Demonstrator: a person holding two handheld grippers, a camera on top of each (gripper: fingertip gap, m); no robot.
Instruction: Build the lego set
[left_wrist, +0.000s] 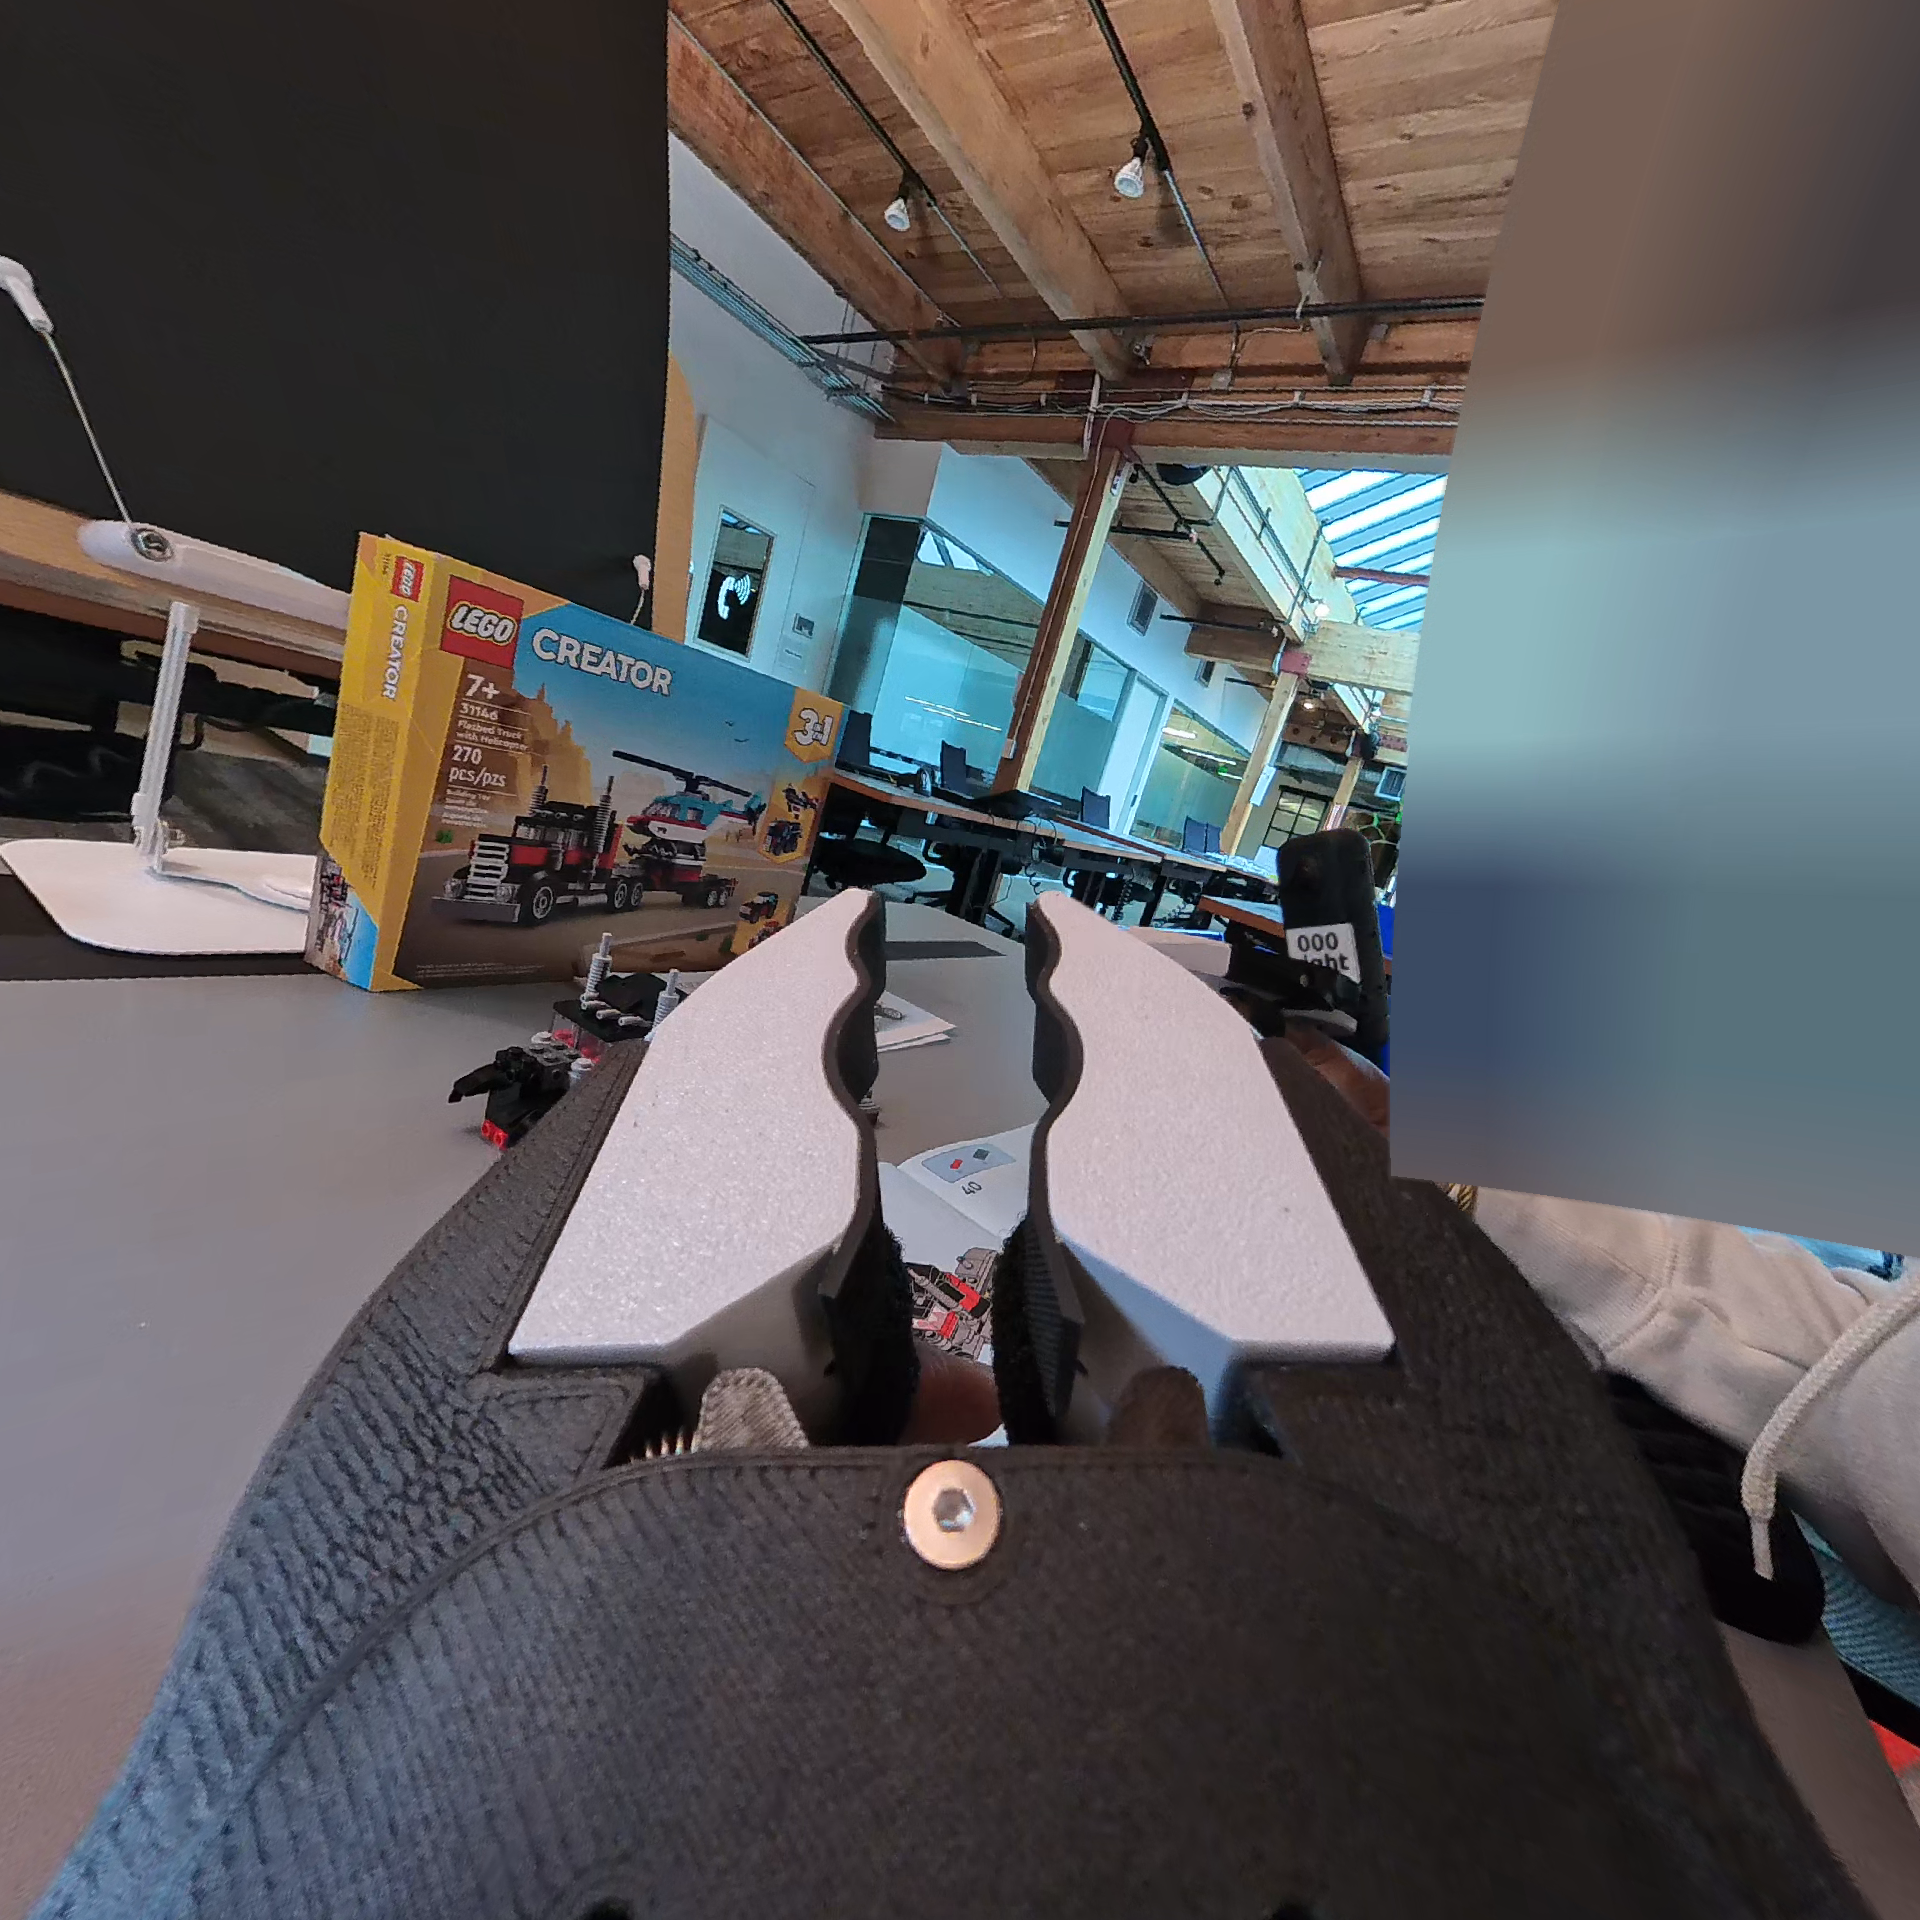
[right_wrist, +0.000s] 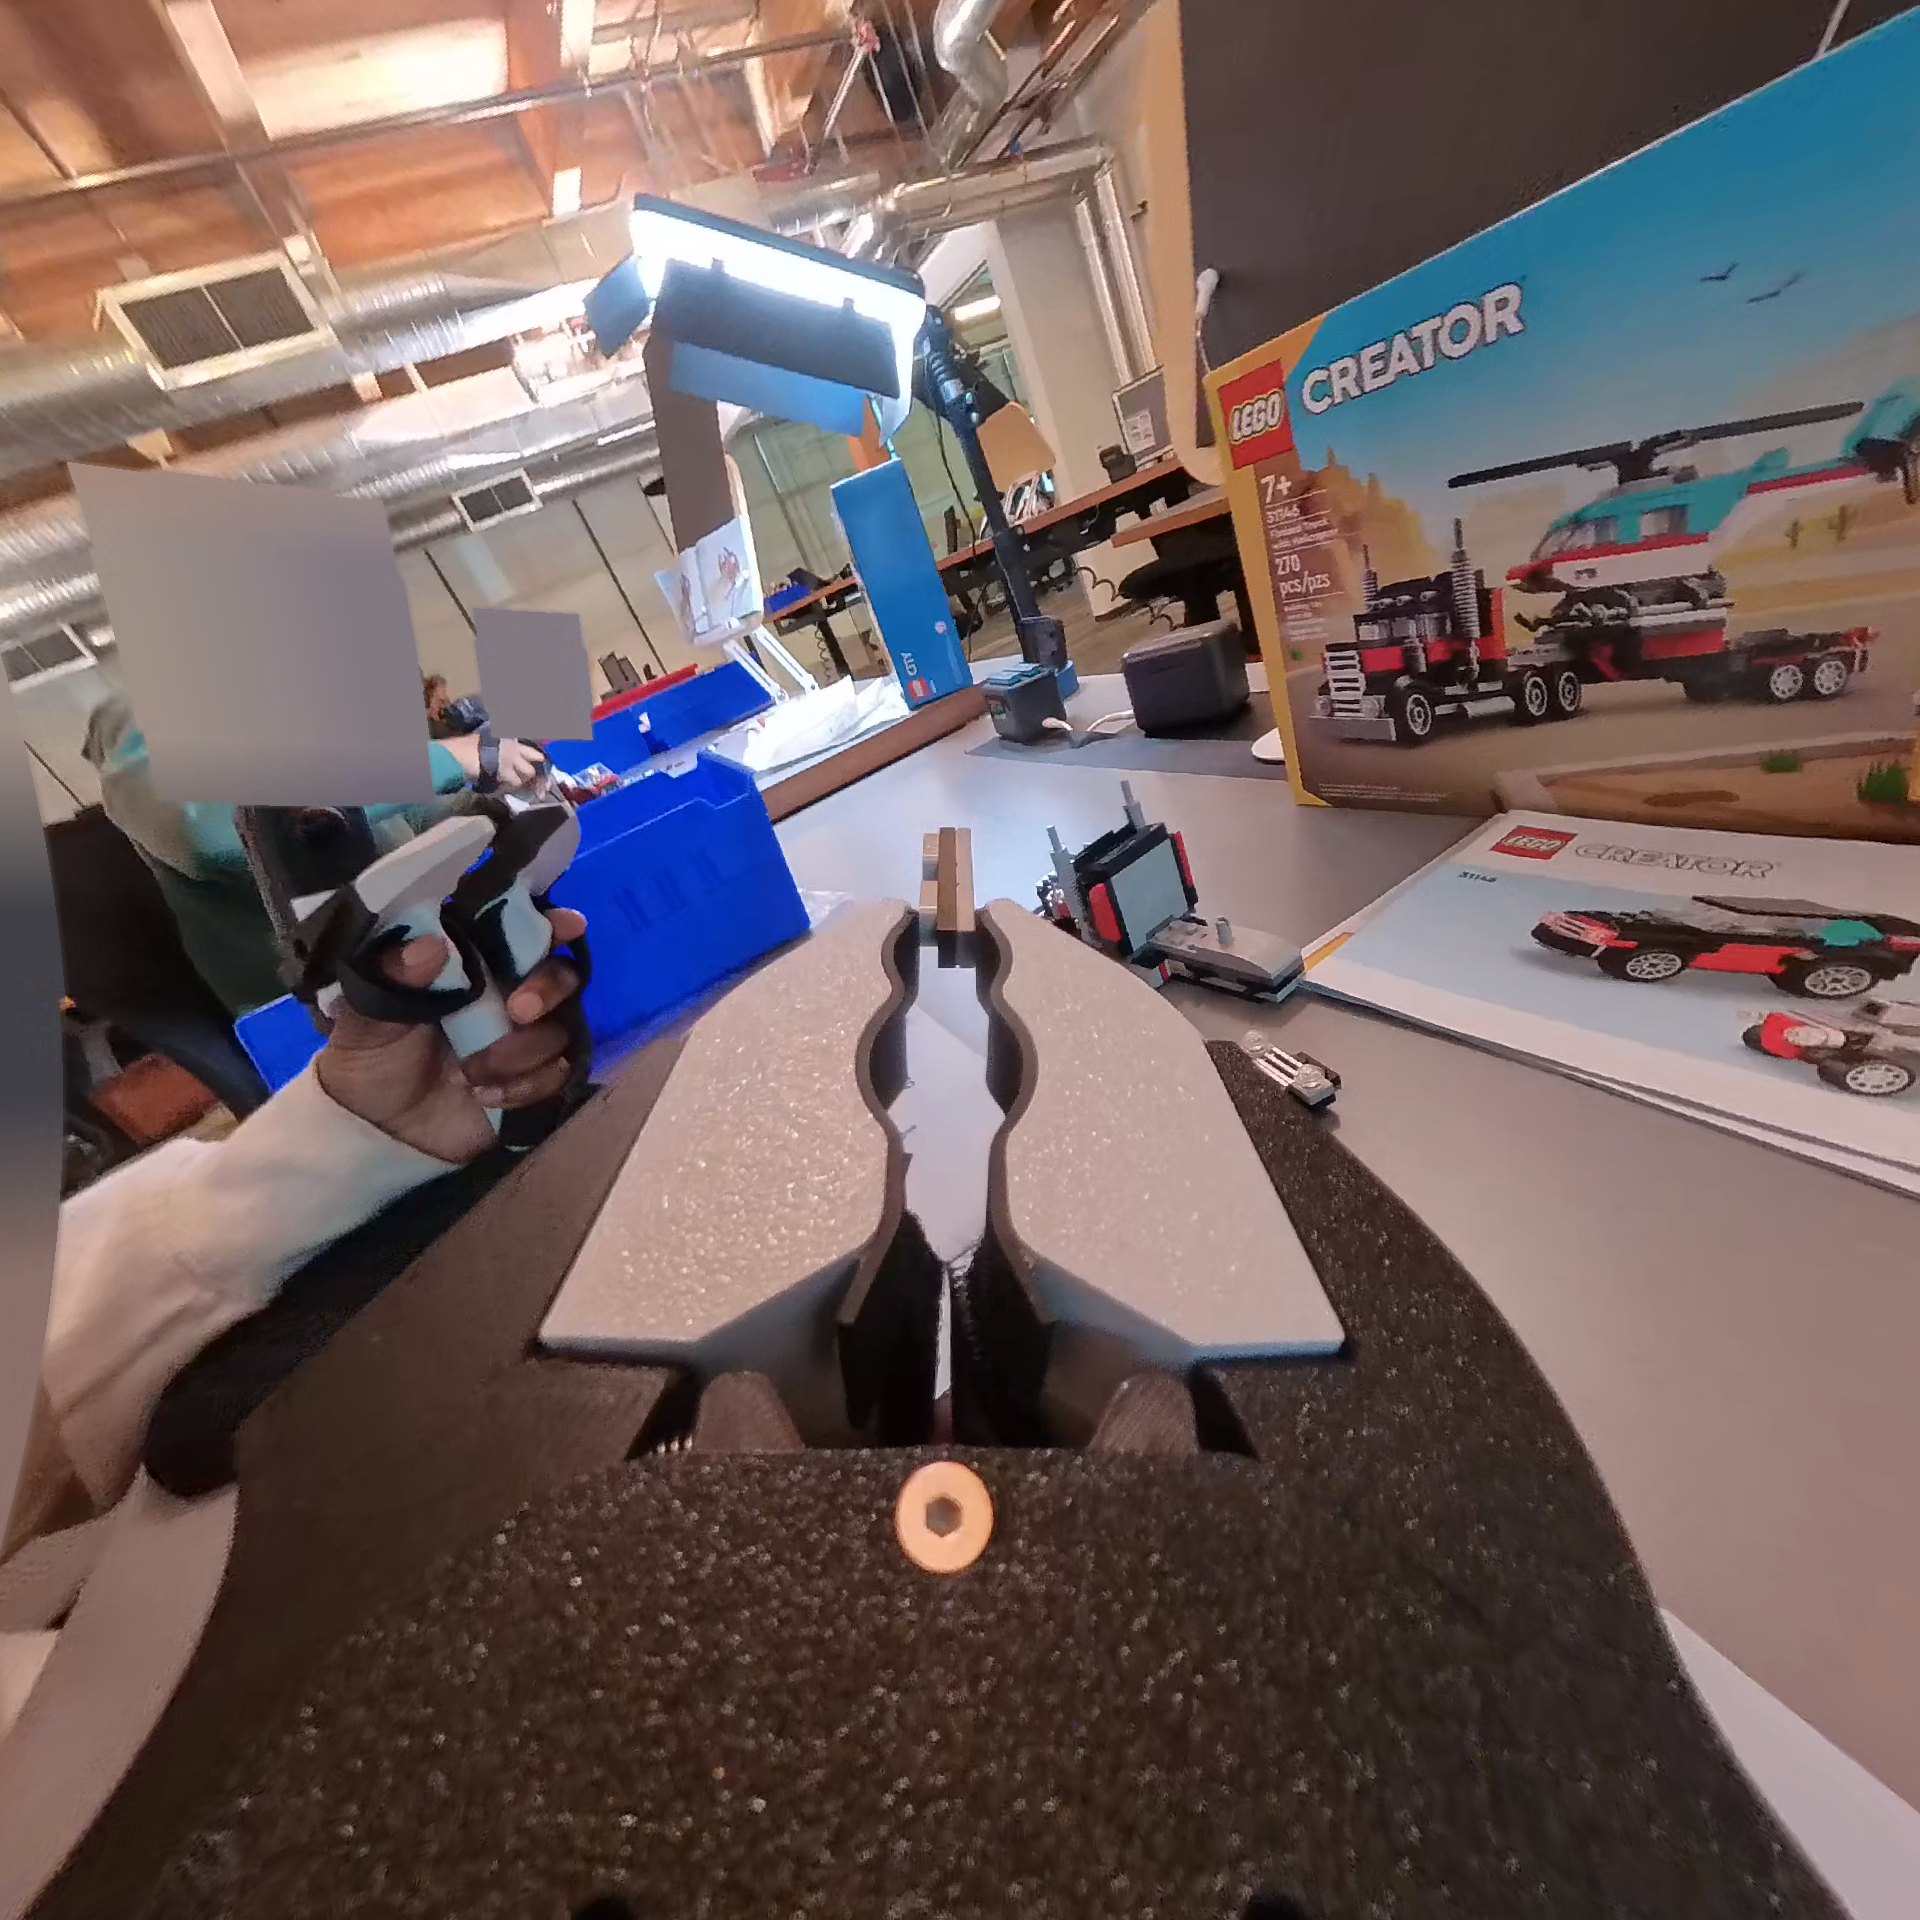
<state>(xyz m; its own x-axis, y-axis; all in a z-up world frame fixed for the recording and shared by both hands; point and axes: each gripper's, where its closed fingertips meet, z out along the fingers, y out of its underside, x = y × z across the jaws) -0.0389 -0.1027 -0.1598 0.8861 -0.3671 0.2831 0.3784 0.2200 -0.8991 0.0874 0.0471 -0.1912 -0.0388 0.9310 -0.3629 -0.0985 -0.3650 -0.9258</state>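
Note:
My right gripper (right_wrist: 951, 920) is shut on a small tan and grey brick (right_wrist: 949, 883) and holds it upright at the fingertips above the grey table (right_wrist: 1558, 1299). The partly built black and red truck cab (right_wrist: 1127, 883) with a grey plate stands just right of the tips. It also shows in the left wrist view (left_wrist: 613, 1013), with a black and red sub-assembly (left_wrist: 520, 1086) beside it. My left gripper (left_wrist: 956, 920) is open and empty, raised at the left of the right wrist view (right_wrist: 488, 836). An open instruction booklet (left_wrist: 961, 1169) lies beneath it.
The lego box (right_wrist: 1610, 520) stands at the back right, also in the left wrist view (left_wrist: 582, 769). A closed booklet (right_wrist: 1662, 935) lies in front of it. A small grey and clear piece (right_wrist: 1294, 1070) lies near my right gripper. Blue bins (right_wrist: 675, 883) stand left. A white lamp base (left_wrist: 156, 894) stands far left. The grippers' ends are close to 20 centimeters from one another.

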